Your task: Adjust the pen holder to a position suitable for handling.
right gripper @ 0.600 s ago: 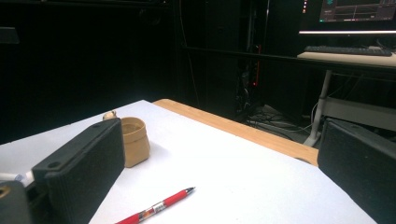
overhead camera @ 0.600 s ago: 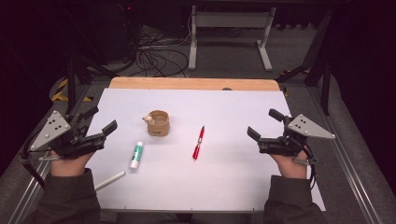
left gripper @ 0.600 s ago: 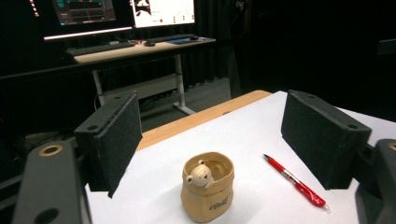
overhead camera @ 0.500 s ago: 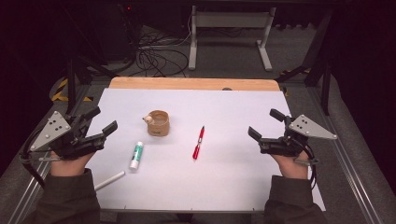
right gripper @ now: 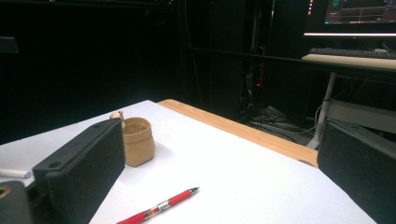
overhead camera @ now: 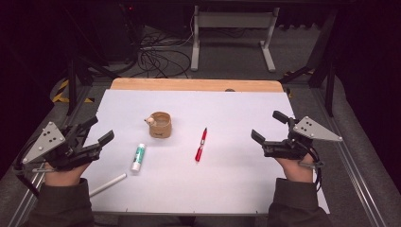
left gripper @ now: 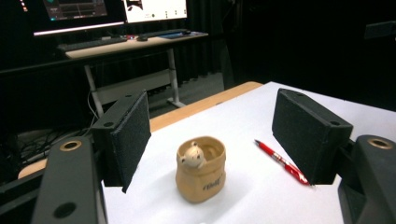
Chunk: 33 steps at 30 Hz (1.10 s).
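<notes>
A small tan cup with a little animal figure on its rim stands left of centre on the white sheet. To its right lies a red pen. My left gripper hovers open at the left edge of the sheet, with nothing between its pads. My right gripper is open and empty at the right edge. In the left gripper view the cup and red pen lie ahead between the wide jaws of the left gripper. The right gripper view has the cup and pen beyond the right gripper.
A white and green tube lies in front of the cup. A white stick rests near the sheet's front left. The wooden table edge runs along the back, with cables and desk legs on the floor beyond.
</notes>
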Tool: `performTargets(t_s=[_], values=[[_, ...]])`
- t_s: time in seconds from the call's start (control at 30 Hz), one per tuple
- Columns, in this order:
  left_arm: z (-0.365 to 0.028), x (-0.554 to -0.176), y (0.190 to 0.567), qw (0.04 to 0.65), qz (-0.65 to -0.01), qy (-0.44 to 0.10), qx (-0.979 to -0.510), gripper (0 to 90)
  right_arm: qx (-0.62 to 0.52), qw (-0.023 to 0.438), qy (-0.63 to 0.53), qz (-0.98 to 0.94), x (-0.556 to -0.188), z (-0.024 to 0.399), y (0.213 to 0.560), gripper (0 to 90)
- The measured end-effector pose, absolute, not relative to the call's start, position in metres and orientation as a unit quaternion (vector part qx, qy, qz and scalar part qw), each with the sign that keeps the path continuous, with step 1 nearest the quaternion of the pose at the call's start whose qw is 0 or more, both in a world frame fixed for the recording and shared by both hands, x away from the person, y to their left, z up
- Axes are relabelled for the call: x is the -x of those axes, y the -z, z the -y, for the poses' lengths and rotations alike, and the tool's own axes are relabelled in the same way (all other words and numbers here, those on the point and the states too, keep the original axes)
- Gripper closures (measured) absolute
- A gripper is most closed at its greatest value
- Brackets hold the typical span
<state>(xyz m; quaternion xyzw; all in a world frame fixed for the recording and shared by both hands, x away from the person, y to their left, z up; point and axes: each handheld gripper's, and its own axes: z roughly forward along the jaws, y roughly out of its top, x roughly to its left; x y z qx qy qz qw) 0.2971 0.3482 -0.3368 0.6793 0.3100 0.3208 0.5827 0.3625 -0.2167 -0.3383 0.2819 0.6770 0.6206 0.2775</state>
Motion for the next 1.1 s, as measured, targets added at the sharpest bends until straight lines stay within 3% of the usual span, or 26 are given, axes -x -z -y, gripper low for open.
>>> performTargets(t_s=[1.1], values=[[-0.398,-0.263,0.401,0.524,-0.34,-0.303,-0.72,31.0,-0.285,0.272,-0.619,-0.679,-0.361,0.217,0.338,1.8]])
